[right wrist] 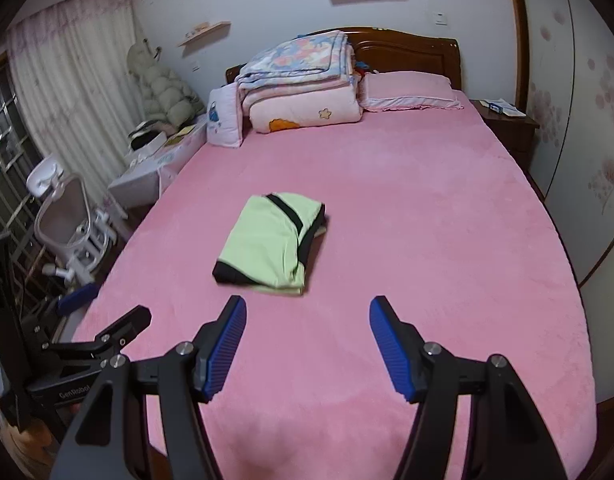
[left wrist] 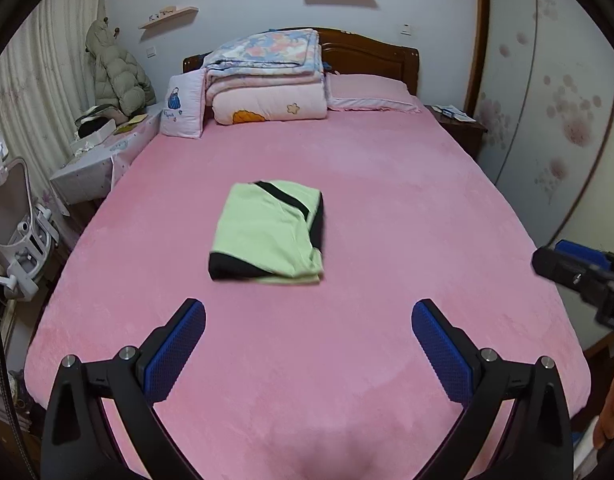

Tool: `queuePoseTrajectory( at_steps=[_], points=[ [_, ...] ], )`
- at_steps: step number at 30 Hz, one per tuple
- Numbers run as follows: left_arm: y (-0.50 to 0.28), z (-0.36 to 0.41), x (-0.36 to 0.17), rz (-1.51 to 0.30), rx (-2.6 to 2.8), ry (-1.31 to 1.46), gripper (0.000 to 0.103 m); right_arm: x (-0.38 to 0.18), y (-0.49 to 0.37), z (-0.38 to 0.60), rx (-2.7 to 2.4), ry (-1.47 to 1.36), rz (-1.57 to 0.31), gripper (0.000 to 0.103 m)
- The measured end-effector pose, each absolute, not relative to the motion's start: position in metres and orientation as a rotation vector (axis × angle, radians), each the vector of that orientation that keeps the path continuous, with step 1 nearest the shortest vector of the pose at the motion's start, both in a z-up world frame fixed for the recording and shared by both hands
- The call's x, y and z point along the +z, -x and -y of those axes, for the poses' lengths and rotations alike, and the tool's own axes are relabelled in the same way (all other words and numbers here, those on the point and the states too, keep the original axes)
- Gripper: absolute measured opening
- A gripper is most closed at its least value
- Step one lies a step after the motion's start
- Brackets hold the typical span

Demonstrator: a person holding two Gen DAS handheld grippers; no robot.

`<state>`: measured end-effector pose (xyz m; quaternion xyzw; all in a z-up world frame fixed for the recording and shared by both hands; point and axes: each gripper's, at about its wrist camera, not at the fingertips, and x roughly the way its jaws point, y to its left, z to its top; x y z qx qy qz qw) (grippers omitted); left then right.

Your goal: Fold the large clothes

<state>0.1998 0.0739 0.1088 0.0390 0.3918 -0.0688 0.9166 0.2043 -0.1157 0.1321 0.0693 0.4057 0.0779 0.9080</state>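
A light green garment with black trim (left wrist: 269, 232) lies folded into a compact rectangle in the middle of the pink bed (left wrist: 387, 208). It also shows in the right wrist view (right wrist: 273, 240). My left gripper (left wrist: 309, 312) is open and empty, held above the bed's near part, short of the garment. My right gripper (right wrist: 308, 310) is open and empty too, also short of the garment. The right gripper shows at the right edge of the left wrist view (left wrist: 579, 268). The left gripper shows at the lower left of the right wrist view (right wrist: 103, 340).
Folded quilts (left wrist: 267, 76) and a pink pillow (left wrist: 371, 94) lie at the headboard. A white desk with clutter (left wrist: 103, 148) and a white chair (left wrist: 15, 224) stand left of the bed. A dark nightstand (left wrist: 459, 124) stands to the right.
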Motion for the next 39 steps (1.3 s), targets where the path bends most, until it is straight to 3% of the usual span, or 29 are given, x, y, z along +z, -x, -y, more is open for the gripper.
queuePoseTrajectory(
  at_steps=[15,39],
  points=[
    [-0.099,-0.045,0.03,-0.786,-0.121,-0.056,0.102,0.026,-0.074,0.135,0.065,-0.165,-0.834,0.064],
    [-0.065,-0.026,-0.002,-0.776,-0.122,-0.031,0.102,-0.004,-0.032,0.148,-0.016,-0.204,-0.778,0.064]
  ],
)
